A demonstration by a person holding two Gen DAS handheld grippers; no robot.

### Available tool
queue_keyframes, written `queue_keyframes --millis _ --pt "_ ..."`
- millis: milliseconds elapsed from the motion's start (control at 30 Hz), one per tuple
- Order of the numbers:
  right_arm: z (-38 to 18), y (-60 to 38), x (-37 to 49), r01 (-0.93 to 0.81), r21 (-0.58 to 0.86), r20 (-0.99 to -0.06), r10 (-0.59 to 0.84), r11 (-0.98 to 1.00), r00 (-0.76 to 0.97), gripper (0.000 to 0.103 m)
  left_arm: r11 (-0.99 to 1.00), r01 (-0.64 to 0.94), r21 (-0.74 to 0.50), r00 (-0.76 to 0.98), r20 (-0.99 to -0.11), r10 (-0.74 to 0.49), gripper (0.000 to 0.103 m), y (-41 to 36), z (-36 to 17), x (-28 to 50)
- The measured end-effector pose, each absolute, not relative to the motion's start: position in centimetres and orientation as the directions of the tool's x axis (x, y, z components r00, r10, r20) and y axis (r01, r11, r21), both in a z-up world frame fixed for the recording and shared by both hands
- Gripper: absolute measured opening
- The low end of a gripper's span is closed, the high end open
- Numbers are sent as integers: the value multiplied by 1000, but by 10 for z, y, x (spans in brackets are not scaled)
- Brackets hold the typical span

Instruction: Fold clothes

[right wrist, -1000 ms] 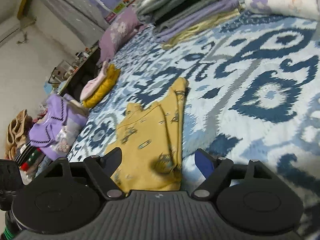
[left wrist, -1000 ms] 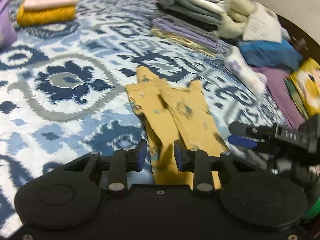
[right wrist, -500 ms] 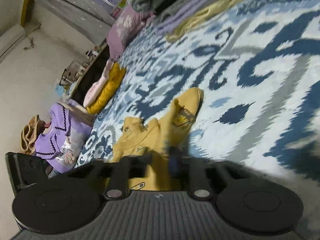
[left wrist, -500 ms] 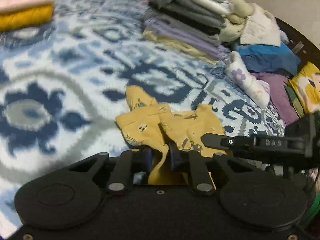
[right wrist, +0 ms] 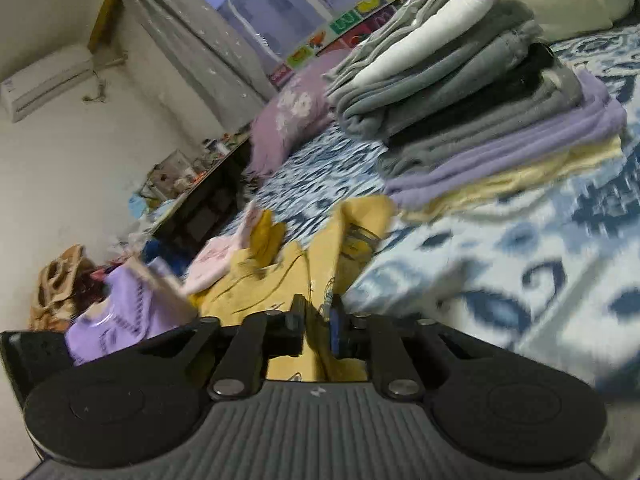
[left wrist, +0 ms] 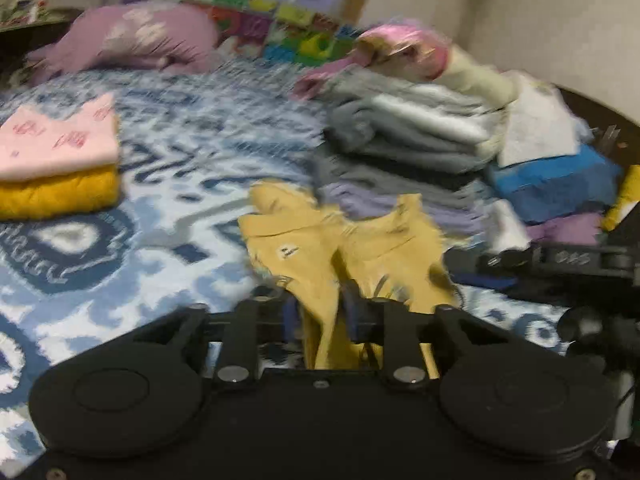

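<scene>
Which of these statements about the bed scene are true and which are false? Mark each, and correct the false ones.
1. Mustard-yellow fabric lies between the left gripper's fingers. True.
2. The pink folded garment lies under the yellow folded garment. False: it lies on top.
3. The right gripper has nothing between its fingers. False: the same fabric passes between them.
4. A tall stack of folded clothes sits on the blue patterned bedspread. True.

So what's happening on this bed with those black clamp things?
A person is folding laundry with two hand-held tongs. The left tongs and right tongs each have a fold of the mustard-yellow garment between their jaws, which are opening, and part of it is raised off the blue patterned bedspread. A folded stack sits behind it.
</scene>
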State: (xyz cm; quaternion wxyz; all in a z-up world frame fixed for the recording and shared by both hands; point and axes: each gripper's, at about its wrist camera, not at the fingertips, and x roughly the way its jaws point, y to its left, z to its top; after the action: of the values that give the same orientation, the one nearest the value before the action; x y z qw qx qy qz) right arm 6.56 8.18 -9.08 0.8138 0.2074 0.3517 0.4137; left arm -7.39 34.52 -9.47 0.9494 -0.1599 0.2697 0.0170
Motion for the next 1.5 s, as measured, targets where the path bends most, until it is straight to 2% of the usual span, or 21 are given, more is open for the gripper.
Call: queue_keyframes --millis 33,133,367,467,633,700,733,767,833,867,933,1267,1433,1500 --pt "-90 84 69 -518 614 -425 803 595 418 40 946 -124 -299 854 -518 -51 30 347 -97 -77" --pt "-90 80 65 -513 585 -459 778 628 430 52 936 -147 -318 840 -540 -51 32 349 -103 -89" --pt "-102 68 -3 -524 532 -547 742 666 387 55 899 -193 -393 808 -584 -82 43 334 -106 -136" --pt "-101 76 -42 -561 482 -583 725 673 368 67 887 -222 -406 786 -613 -84 44 323 -113 -161" --pt "-107 99 -97 -646 326 -656 657 690 371 75 877 -275 -394 755 -653 -57 45 308 -128 -185" --pt "-114 104 -103 -641 275 -674 619 717 403 70 868 -305 -393 744 -667 -41 43 305 -137 -186" --pt "-118 106 -106 -635 251 -682 599 730 420 51 869 -310 -386 741 -670 -33 31 304 -139 -186" --pt "-121 108 -108 -629 227 -688 579 743 436 30 872 -309 -379 744 -668 -27 27 302 -138 -188" --pt "-123 96 -103 -578 314 -674 606 753 423 20 877 -307 -370 749 -662 -17 12 299 -137 -193" --pt "-123 90 -102 -557 344 -666 614 756 423 13 874 -303 -379 754 -656 -23 10 298 -135 -197" --pt "-120 78 -102 -527 371 -651 619 765 440 10 877 -295 -379 764 -645 -23 7 294 -131 -206" --pt "-114 -2 -124 -341 586 -576 673 736 463 6 896 -280 -346 797 -604 16 5 271 -109 -255" --pt "-126 -35 -138 -256 639 -587 674 726 448 5 892 -283 -352 781 -625 1 5 268 -113 -274" --pt "-130 -43 -142 -233 644 -595 668 729 447 9 879 -277 -388 783 -621 -27 6 269 -112 -280"
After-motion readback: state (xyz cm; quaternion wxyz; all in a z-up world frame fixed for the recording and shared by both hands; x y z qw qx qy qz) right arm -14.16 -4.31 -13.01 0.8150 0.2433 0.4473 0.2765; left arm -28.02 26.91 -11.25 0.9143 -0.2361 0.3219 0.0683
